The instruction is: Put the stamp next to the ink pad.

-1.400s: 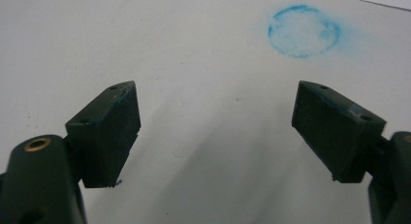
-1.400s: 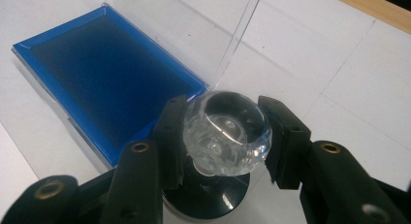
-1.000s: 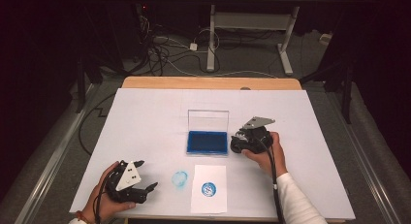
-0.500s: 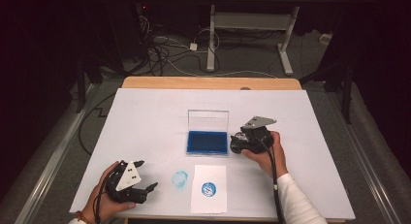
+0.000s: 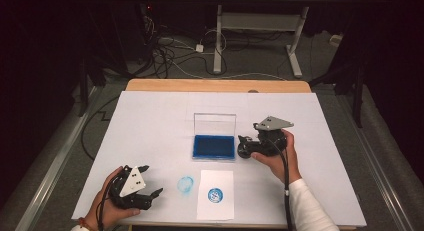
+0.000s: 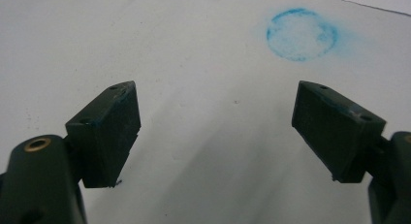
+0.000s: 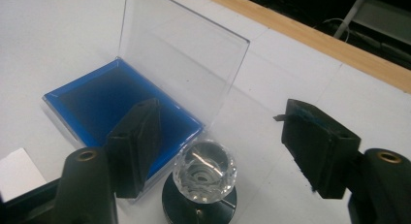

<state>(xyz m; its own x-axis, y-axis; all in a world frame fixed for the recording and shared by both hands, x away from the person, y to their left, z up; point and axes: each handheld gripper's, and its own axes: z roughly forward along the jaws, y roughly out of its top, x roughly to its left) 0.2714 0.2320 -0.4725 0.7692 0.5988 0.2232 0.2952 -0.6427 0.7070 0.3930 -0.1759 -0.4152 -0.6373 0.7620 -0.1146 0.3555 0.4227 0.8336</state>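
Your right gripper [image 7: 220, 136] has just been opening, and its jaws now stand apart with the stamp [image 7: 203, 183] upright between them, its clear faceted knob free of both pads; you have set it down on the table just to the right of the ink pad [image 7: 121, 110]. To finish this release well, I'd say draw the gripper straight back along its own line, away from the ink pad, so neither pad brushes the knob and tips the stamp. The ink pad's clear lid [image 7: 181, 64] stands upright at its far edge, close to your left jaw, so a sideways swing there could well knock it. In front of the ink pad, toward you, lies the white card [image 5: 215, 194] with a blue print on it, and just left of the card a round blue ring [image 6: 301, 34] is smudged onto the table cover. Your left gripper [image 5: 145, 181] rests further left of the ink pad, near the front edge, jaws wide and holding nothing.
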